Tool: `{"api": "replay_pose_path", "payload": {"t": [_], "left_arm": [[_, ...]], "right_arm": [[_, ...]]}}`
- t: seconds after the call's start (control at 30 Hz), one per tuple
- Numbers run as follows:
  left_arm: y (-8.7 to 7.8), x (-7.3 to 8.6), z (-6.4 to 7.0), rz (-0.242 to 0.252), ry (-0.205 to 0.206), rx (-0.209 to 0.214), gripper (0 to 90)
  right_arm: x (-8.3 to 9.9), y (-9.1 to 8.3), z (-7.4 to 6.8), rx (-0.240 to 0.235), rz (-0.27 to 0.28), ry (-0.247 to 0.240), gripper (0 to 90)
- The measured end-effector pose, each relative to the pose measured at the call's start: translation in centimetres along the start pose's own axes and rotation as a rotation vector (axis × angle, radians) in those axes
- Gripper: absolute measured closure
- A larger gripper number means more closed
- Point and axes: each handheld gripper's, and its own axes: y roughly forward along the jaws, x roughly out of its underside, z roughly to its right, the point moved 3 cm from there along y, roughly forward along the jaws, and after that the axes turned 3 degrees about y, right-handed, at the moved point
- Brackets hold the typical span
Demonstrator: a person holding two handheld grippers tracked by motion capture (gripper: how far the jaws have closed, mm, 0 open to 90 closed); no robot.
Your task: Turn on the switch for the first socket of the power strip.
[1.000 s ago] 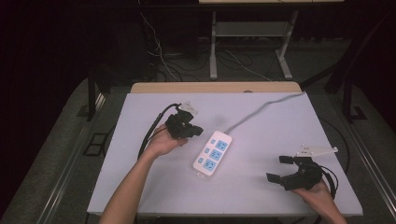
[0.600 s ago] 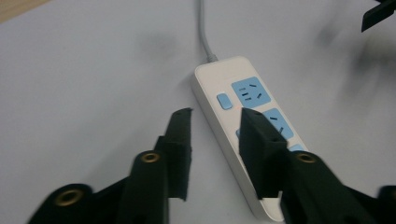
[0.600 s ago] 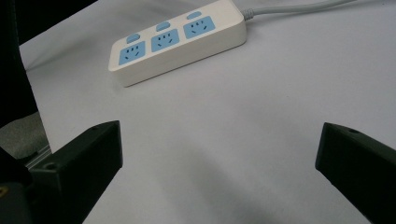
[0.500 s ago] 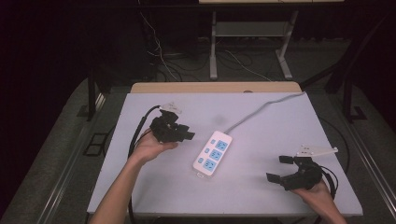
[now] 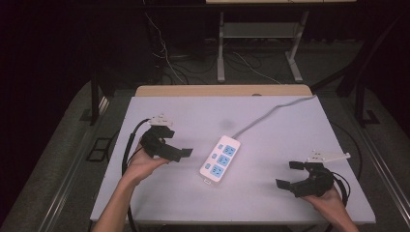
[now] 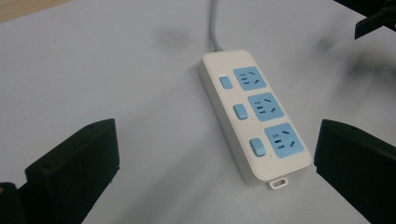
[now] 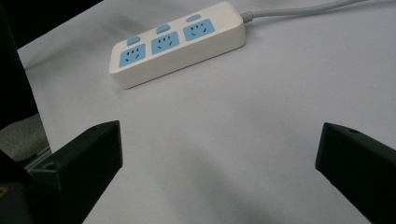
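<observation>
A white power strip [image 5: 221,159] with three blue sockets and three blue switches lies flat in the middle of the table; its grey cord [image 5: 270,113] runs off to the far right. My left gripper [image 5: 175,143] hovers left of it, open and empty, jaws pointing at the strip. In the left gripper view the strip [image 6: 254,116] lies ahead between the wide-apart jaws of the left gripper [image 6: 217,140]. My right gripper [image 5: 289,175] rests near the front right of the table, open and empty. The right gripper view has the strip [image 7: 180,42] farther off, beyond the right gripper [image 7: 219,140].
The white tabletop [image 5: 270,208] has a wooden strip [image 5: 222,90] along its far edge. A black cable [image 5: 129,150] loops from the left gripper over the table's left side. Beyond the table stand metal frame legs [image 5: 221,53] and floor wires.
My left gripper has drawn back to the left and toward the person, away from the power strip. The right gripper and the strip have stayed put.
</observation>
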Motion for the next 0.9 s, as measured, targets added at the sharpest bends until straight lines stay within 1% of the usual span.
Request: {"api": "replay_pose_path", "payload": {"t": [0.07, 0.23, 0.3, 0.37, 0.53, 0.63, 0.7, 0.9], "left_arm": [[-0.4, 0.3, 0.2, 0.021, -0.009, -0.003, 0.0], [-1.3, 1.1, 0.6, 0.061, -0.006, -0.011, 0.0], [-1.7, 1.5, 0.8, 0.085, -0.006, -0.014, 0.0], [-1.8, 1.9, 1.0, 0.101, -0.014, -0.017, 0.0], [-1.8, 3.2, 1.5, 0.12, -0.02, -0.018, 0.0], [-1.7, 4.1, 1.9, 0.136, -0.002, -0.033, 0.0], [-1.7, 4.7, 2.1, 0.149, -0.002, -0.035, 0.0], [-1.1, 6.4, 2.5, 0.147, -0.015, -0.036, 0.0]], "right_arm": [[0.0, 0.0, 0.0, 0.0, -0.001, 0.001, 0.3], [0.0, 0.1, -0.1, -0.001, -0.001, 0.002, 0.3], [0.0, 0.1, -0.1, -0.001, -0.001, 0.002, 0.3], [0.0, 0.1, -0.1, -0.001, -0.001, 0.002, 0.3], [0.1, 0.1, -0.2, -0.003, -0.001, 0.005, 0.3], [0.1, 0.1, -0.2, -0.002, 0.001, 0.004, 0.3], [0.1, 0.0, -0.3, 0.0, 0.003, 0.005, 0.3], [0.2, 0.0, -0.7, -0.004, 0.007, 0.008, 0.3]]}}
